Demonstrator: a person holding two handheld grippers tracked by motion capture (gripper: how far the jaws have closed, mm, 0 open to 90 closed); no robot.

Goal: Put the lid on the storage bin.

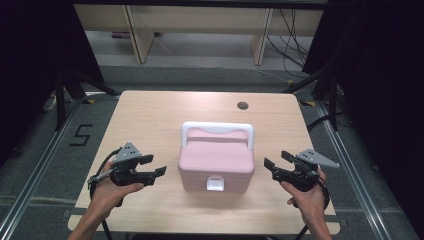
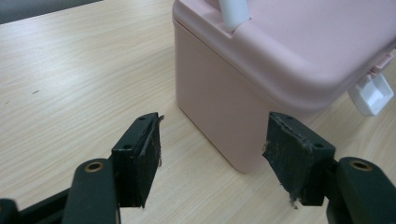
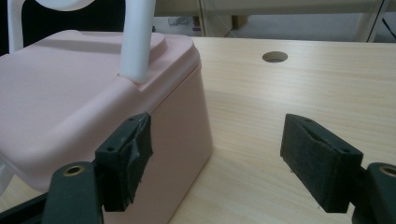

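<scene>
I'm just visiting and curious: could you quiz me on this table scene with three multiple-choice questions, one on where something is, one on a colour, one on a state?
1. Where is the box?
A. between the two grippers
B. on the floor
C. at the table's far edge

2. What colour is the handle?
A. black
B. white
C. green

3. How is the left gripper?
A. shut on the latch
C. open, holding nothing
B. shut on the handle

Answers: 1 A, the left gripper and right gripper flank it; 2 B, white against the pink lid; 3 C, its jaws stand apart.
</scene>
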